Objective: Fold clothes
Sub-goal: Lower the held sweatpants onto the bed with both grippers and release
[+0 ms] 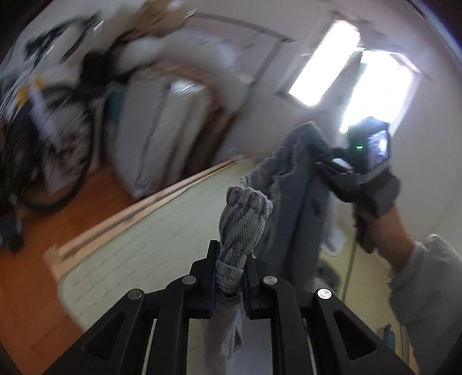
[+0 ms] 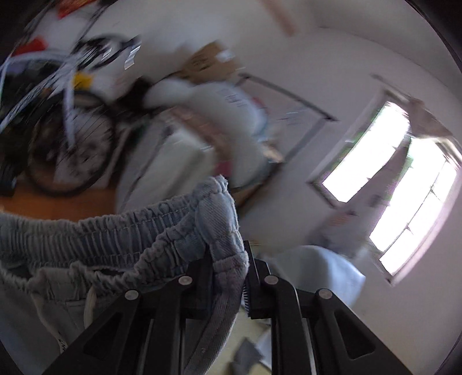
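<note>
My left tool (image 1: 229, 269) is clamped on a bunched corner of the denim pants (image 1: 245, 219); the cloth sticks up past the tips in a twisted knob and the rest hangs down between the arms. My right tool (image 2: 229, 274) is clamped on the elastic waistband of the same pants (image 2: 121, 230), with the gathered band running off left from its fingers. In the left wrist view I see the right tool (image 1: 310, 131) far right, raised, with the pants stretched between the two tools and a long grey-blue panel hanging below it. The right hand (image 1: 372, 187) wears a dark glove; a light grey sleeve (image 1: 427, 277) covers the forearm near the right edge. So the pants are held in the air, off any surface, waistband spread between both tools.

Below is a pale yellow mat (image 1: 150, 233) on an orange wood floor (image 1: 31, 277). Far left stands a bicycle (image 1: 43, 129), blurred. Middle far is a pile of white bags (image 1: 161, 124) with cardboard (image 1: 156, 20) on top. Bright windows (image 1: 361, 86) sit far right. Both views are motion-blurred, so small details in the background are unreadable. A few more grey cloth pieces (image 2: 245, 354) lie on the mat near the bottom of the right wrist view.
</note>
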A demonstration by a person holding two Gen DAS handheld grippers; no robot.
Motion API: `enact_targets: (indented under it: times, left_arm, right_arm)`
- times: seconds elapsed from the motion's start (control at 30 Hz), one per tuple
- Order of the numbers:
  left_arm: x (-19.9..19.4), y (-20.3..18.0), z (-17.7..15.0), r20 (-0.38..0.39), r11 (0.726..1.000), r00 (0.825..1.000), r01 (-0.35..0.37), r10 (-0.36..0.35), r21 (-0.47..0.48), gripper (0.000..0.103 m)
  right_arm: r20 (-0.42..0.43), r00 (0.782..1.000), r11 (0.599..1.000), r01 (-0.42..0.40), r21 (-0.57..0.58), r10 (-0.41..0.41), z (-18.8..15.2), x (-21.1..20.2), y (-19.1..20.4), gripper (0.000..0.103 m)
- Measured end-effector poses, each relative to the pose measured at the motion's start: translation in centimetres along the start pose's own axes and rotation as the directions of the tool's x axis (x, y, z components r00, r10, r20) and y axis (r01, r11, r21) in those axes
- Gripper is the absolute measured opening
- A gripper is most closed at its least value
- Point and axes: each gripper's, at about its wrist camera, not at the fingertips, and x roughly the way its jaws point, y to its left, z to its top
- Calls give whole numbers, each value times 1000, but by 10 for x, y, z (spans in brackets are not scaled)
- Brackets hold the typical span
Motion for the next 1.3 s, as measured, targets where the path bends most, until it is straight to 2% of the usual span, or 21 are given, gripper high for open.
enact_targets:
  times: [0.1, 0.17, 0.23, 0.33, 0.37, 0.43, 0.5, 0.57, 0.63, 0.73, 0.8, 0.87, 0.97, 1.03, 1.1, 1.17, 1.2, 1.3]
  left_arm:
    - [35, 59, -23, -37, 996, 998, -51, 48, -72, 13]
    - [51, 90, -37, -58, 991, 996, -79, 73, -111, 13]
    - [58, 113, -53, -77, 985, 992, -107, 97, -134, 13]
    - [75, 133, -62, -106, 975, 986, -144, 127, -168, 13]
    - [80, 138, -63, -114, 972, 984, -156, 137, -177, 13]
    - [88, 150, -64, -123, 962, 981, -174, 150, -209, 14]
    - [95, 166, -68, -138, 952, 979, -183, 153, -245, 15]
    - [101, 181, -72, -156, 940, 976, -189, 149, -283, 16]
    - [103, 194, -79, -195, 921, 966, -225, 169, -317, 20]
    - [98, 209, -87, -221, 897, 955, -268, 199, -352, 38]
    - [93, 217, -92, -230, 881, 948, -294, 220, -370, 60]
    - [84, 220, -90, -216, 879, 949, -298, 230, -372, 67]
    - [67, 205, -79, -157, 902, 964, -256, 213, -349, 84]
    - [63, 186, -70, -125, 921, 979, -194, 161, -338, 85]
    - [72, 157, -61, -124, 939, 990, -104, 67, -327, 86]
    - [88, 128, -57, -143, 947, 990, -30, -17, -320, 87]
    - [97, 113, -55, -156, 949, 987, -3, -49, -316, 87]
    - [138, 59, -51, -211, 960, 970, 60, -121, -273, 88]
  right_arm:
    - [-58, 996, 996, -73, -53, 70, -7, 40, 63, 17]
    - [-102, 989, 990, -119, -73, 112, -5, 70, 85, 22]
    - [-156, 979, 980, -154, -123, 134, -4, 104, 105, 44]
    - [-199, 964, 960, -213, -182, 176, -9, 123, 127, 60]
    - [-203, 965, 958, -208, -199, 167, -11, 124, 132, 63]
    - [-227, 956, 948, -234, -215, 185, -15, 121, 140, 76]
    - [-237, 949, 939, -261, -222, 207, -13, 117, 137, 80]
    - [-225, 951, 939, -262, -225, 211, -10, 109, 127, 81]
    - [-211, 954, 942, -258, -216, 213, -11, 94, 114, 83]
    - [-196, 959, 947, -244, -208, 204, -9, 67, 75, 84]
    - [-182, 962, 954, -237, -184, 204, -19, 48, 48, 84]
    - [-172, 965, 964, -225, -143, 200, -35, 28, 21, 86]
    - [-174, 966, 978, -203, -50, 192, -82, -12, -35, 89]
    - [-184, 964, 981, -196, 2, 193, -120, -31, -60, 89]
    - [-211, 959, 982, -181, 53, 188, -168, -53, -86, 90]
    - [-238, 952, 981, -177, 81, 191, -210, -68, -101, 89]
    - [-263, 946, 980, -169, 106, 192, -244, -79, -109, 90]
    - [-330, 923, 974, -148, 171, 198, -317, -102, -128, 90]
